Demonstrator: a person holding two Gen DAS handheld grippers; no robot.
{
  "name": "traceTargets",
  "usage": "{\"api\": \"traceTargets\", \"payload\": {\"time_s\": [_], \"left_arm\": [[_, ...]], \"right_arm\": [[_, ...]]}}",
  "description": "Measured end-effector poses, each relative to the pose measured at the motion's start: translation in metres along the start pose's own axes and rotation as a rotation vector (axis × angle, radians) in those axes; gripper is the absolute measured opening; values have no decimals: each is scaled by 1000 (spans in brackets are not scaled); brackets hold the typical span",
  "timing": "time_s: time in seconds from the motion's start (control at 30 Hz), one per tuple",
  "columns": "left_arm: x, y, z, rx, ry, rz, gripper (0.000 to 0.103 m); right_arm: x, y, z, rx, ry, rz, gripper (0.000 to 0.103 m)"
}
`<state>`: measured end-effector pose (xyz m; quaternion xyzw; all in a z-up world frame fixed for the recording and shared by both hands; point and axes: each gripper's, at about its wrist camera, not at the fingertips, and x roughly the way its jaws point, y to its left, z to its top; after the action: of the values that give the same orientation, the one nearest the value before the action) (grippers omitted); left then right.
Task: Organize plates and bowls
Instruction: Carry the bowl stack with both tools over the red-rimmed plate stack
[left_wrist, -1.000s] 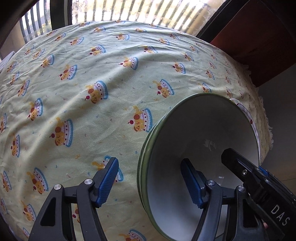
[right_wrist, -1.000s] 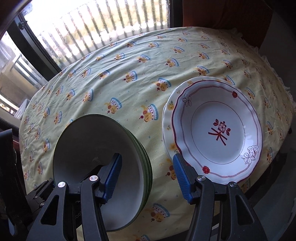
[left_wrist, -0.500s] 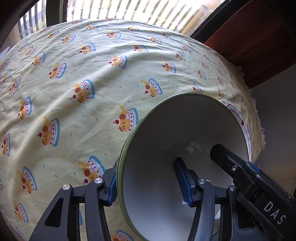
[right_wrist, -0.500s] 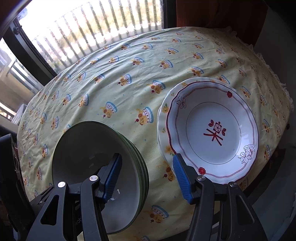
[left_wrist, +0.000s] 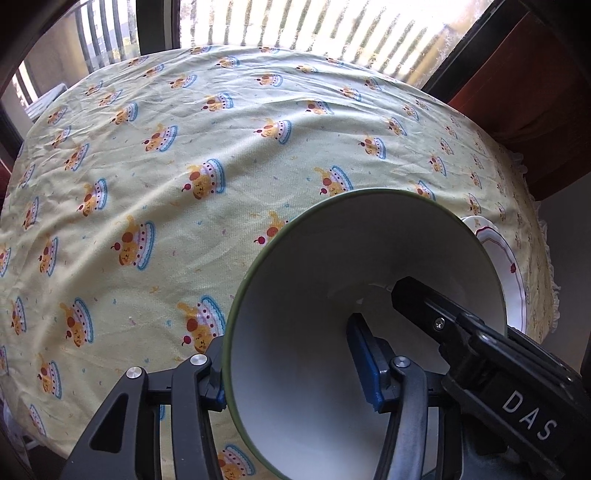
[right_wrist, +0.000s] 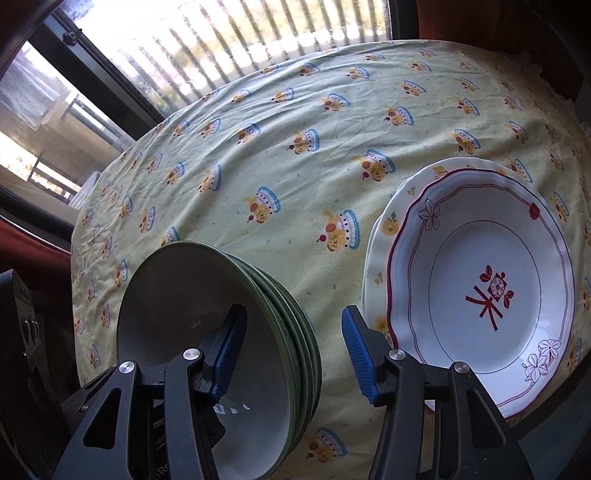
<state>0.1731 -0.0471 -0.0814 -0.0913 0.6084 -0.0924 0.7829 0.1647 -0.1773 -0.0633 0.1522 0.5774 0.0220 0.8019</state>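
A stack of green-rimmed white bowls stands near the table's front edge; it fills the lower right of the left wrist view. My left gripper straddles the stack's near rim, one blue pad outside and one inside; I cannot tell if the pads press it. My right gripper is open, its left finger inside the top bowl and its right finger outside the stack. A white plate with red trim lies on another plate to the right, and its edge shows in the left wrist view.
The table wears a pale green cloth with a cake pattern. A window with railings is behind it. The other gripper's black body reaches into the bowl from the right. The table edge runs close by on the right.
My left gripper has moved right onto the bowl stack, so its left pad now sits behind the rim. The right gripper has shifted a little closer to the bowls and plates.
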Motion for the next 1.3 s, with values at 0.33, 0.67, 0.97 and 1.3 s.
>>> {"api": "traceTargets", "payload": {"time_s": [0.33, 0.67, 0.97, 1.3], "left_arm": [[-3, -4, -2, -72, 2, 91, 56], [-5, 3, -2, -44, 37, 57, 56], [-24, 29, -5, 19, 87, 9, 55], [-56, 23, -10, 86, 34, -4, 54]], "right_arm": [[22, 1, 17, -76, 131, 99, 44], [16, 18, 10, -117, 135, 9, 43], [6, 46, -6, -46, 120, -44, 44], [-26, 59, -19, 15, 59, -68, 44]]}}
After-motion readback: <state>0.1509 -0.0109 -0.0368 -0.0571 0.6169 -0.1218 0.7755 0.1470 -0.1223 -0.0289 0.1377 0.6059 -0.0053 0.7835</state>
